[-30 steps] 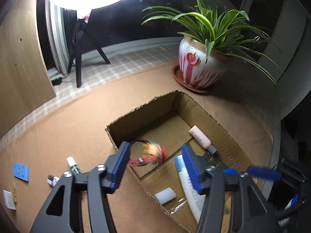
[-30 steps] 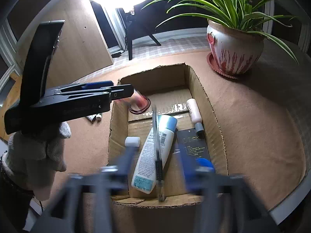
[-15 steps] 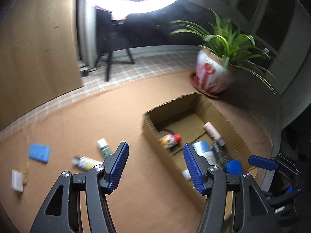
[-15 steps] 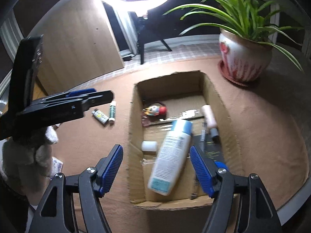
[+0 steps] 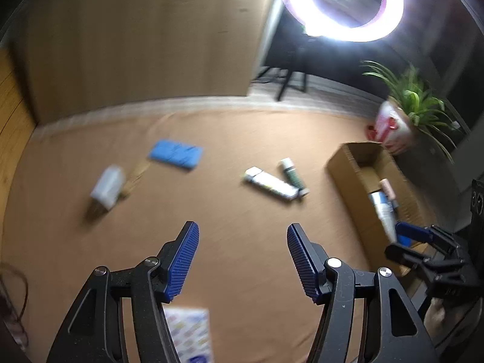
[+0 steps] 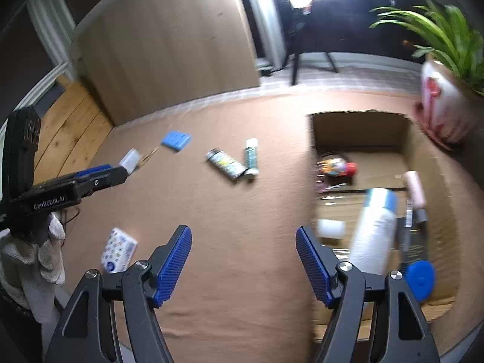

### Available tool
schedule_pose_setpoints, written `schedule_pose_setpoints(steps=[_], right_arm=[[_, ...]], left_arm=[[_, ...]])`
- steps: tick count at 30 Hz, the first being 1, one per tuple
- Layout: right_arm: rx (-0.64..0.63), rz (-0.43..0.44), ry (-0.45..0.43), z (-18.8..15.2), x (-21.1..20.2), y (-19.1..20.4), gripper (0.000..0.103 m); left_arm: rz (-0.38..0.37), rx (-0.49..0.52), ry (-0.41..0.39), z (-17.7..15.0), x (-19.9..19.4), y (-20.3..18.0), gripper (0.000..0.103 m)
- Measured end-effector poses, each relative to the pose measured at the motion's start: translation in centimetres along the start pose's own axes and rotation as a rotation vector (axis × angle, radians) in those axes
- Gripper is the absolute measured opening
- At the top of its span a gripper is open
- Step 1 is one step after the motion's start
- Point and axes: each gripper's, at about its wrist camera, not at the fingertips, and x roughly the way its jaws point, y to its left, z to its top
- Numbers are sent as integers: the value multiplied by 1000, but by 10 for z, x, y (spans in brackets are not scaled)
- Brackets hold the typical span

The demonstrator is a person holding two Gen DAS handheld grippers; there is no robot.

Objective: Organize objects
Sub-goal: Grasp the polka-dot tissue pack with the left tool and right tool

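Both grippers have swung away from the box [image 6: 360,130] toward the loose items on the desk [image 5: 230,230]. Left gripper [image 5: 242,260] and right gripper [image 6: 242,263] hang with fingers wide and empty. Next, probably centre the two tubes [image 5: 272,181], lying side by side near the box, and pinch one across its width.

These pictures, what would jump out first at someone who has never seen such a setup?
Probably the glaring ring light at the top of both views. Next, the open cardboard box at the right of the brown mat, with a white and blue bottle and a colourful toy inside. Then the blue-padded left gripper and right gripper, both open and empty, above loose items such as two tubes lying side by side.
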Motion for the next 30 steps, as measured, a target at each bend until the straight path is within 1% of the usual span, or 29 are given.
schedule_pose_setpoints(steps=[4, 8, 11, 13, 16, 19, 22, 28, 30], right_arm=[[8, 68, 56, 2, 15, 18, 68], [58, 156, 143, 0, 38, 34, 68], [77, 210, 205, -5, 57, 48, 68], [73, 232, 235, -7, 67, 58, 68], [59, 270, 278, -13, 82, 75, 66], [43, 303, 318, -18, 95, 93, 62], [36, 322, 349, -20, 106, 106, 55], [40, 334, 393, -19, 123, 116, 52], [35, 324, 407, -18, 129, 117, 48]], left_arm=[[10, -78, 14, -29, -13, 43, 64], [29, -133, 54, -60, -16, 77, 64], [-7, -179, 89, -82, -14, 96, 64], [-44, -213, 104, -96, -13, 104, 64], [-97, -238, 122, -112, -9, 107, 63], [-120, -223, 148, -121, -2, 100, 63], [-152, -229, 164, -123, 9, 92, 63], [-190, -245, 178, -123, 22, 79, 63], [-197, -237, 184, -120, 27, 72, 63]])
